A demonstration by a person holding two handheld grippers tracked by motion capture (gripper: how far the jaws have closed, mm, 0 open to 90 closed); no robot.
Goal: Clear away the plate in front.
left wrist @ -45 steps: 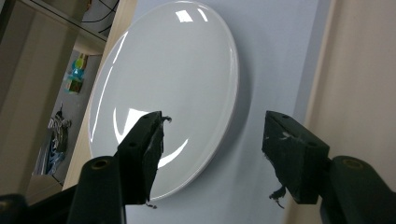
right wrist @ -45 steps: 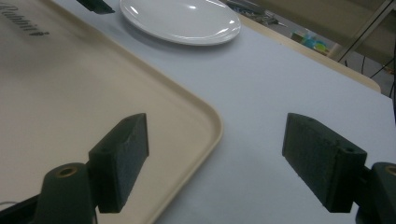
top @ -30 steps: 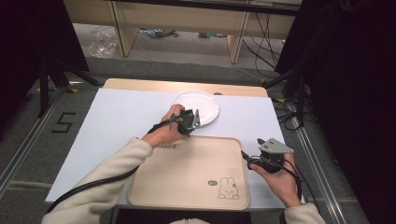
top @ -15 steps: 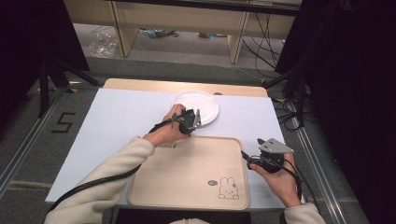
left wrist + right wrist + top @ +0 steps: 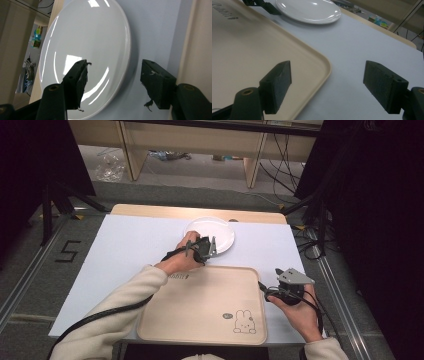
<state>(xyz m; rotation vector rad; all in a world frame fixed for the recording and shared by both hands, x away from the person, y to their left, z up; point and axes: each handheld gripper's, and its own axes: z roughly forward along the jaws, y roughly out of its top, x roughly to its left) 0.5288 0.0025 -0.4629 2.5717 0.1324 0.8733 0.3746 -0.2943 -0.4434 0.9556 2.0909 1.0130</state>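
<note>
- High view first: my left gripper (image 5: 207, 246) sits at the near edge of the white plate (image 5: 212, 232), which lies flat on the pale blue table cover (image 5: 125, 245), just beyond the far edge of the beige tray (image 5: 200, 305).
- Left gripper view: my jaws stand apart, one pad over the plate's (image 5: 85, 50) inner surface, the other out past its rim above the table cover (image 5: 155, 30). They straddle the rim but have not closed on it.
- Right gripper view: my right gripper (image 5: 327, 87) is also spread wide and holds nothing; one jaw hangs over the tray's (image 5: 262, 50) rounded corner, the other over the bare cover. In the high view it (image 5: 272, 287) waits just off the tray's right edge.
- As I judge it, the work is at its start: the plate is not yet gripped, not lifted, and the tray is bare apart from its printed rabbit (image 5: 244, 322). Left to do: close on the rim, lift, and carry, most likely onto the tray.
- Hard to tell: whether either pad already touches the plate, and how far the lower jaw is under the rim. My hand covers the contact in the high view.
</note>
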